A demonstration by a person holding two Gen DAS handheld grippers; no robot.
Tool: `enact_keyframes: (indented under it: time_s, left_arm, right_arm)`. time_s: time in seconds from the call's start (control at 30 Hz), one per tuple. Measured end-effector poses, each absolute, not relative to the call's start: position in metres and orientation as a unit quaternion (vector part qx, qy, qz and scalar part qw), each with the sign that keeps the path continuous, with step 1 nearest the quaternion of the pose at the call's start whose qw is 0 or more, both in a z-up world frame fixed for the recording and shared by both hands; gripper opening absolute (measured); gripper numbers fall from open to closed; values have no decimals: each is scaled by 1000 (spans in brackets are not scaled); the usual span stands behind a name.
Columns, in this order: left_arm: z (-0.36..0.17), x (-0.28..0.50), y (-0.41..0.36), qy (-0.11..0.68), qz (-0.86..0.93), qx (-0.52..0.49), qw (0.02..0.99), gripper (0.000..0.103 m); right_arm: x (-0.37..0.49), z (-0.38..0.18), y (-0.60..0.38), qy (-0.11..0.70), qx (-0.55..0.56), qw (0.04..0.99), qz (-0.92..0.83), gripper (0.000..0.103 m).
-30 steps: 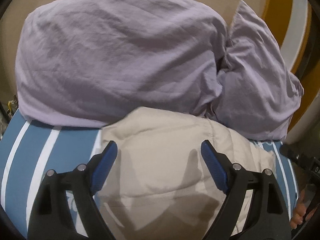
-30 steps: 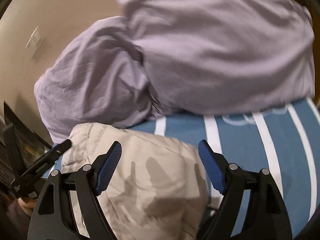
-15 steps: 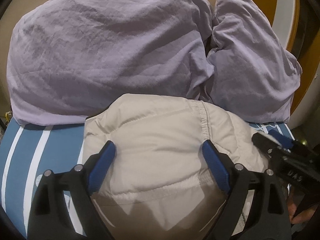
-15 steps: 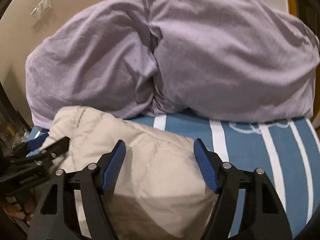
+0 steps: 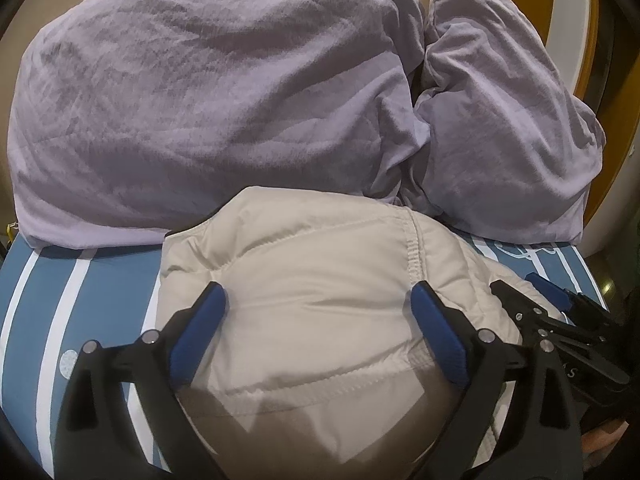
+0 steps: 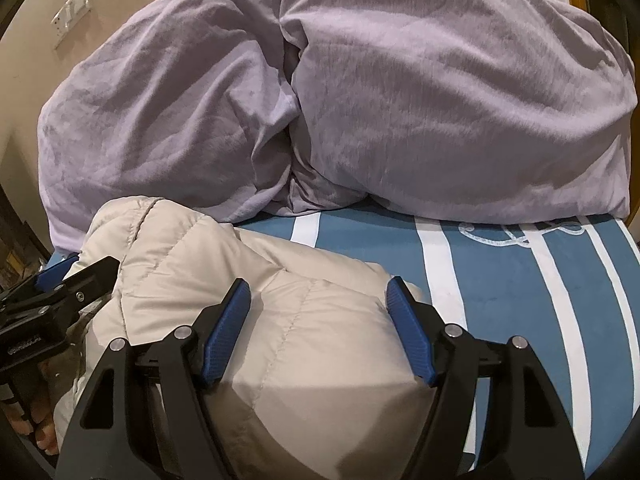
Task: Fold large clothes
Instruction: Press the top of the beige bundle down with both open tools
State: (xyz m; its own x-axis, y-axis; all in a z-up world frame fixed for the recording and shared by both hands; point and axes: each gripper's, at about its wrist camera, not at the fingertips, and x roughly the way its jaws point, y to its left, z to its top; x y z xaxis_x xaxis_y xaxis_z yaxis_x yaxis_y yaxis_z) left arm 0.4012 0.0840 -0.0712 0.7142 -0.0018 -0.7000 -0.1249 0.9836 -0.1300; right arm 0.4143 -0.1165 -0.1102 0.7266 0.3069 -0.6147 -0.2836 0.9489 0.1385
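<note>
A beige quilted puffer garment (image 5: 320,280) lies bunched on the blue-and-white striped bed (image 5: 100,280), in front of the pillows. My left gripper (image 5: 318,320) is open, its blue pads over the garment's left part. My right gripper (image 6: 320,320) is open over the garment (image 6: 280,312) at its right end. The right gripper also shows at the right edge of the left wrist view (image 5: 560,328), and the left gripper at the left edge of the right wrist view (image 6: 52,300). Neither holds any fabric.
Two large lilac pillows (image 5: 220,100) (image 5: 500,120) lean against the beige wall behind the garment; they also show in the right wrist view (image 6: 180,120) (image 6: 460,80). A wall switch (image 6: 72,14) is at upper left. Striped sheet (image 6: 520,300) lies to the right.
Both grippers have moved forward and lowered over the beige garment, which now fills more of each view. Both stayed open. The right gripper came closer beside the left one.
</note>
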Motion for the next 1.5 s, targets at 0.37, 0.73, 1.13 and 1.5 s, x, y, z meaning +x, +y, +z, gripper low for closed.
enact_keyframes:
  time_s: [0.37, 0.73, 1.13, 1.5]
  left_arm:
    - [-74, 403, 83, 377, 34, -82, 922, 95]
    - [-76, 405, 82, 377, 34, -80, 922, 96]
    - [-77, 405, 82, 377, 35, -79, 922, 97]
    - [-67, 392, 82, 380, 50, -62, 921, 100]
  right_arm:
    - [419, -117, -118, 335, 27, 929, 158, 72]
    - [422, -119, -119, 336, 34, 928, 156, 73]
    - [424, -120, -118, 340, 38, 927, 157, 77]
    - [403, -106, -127, 351, 24, 927, 128, 87]
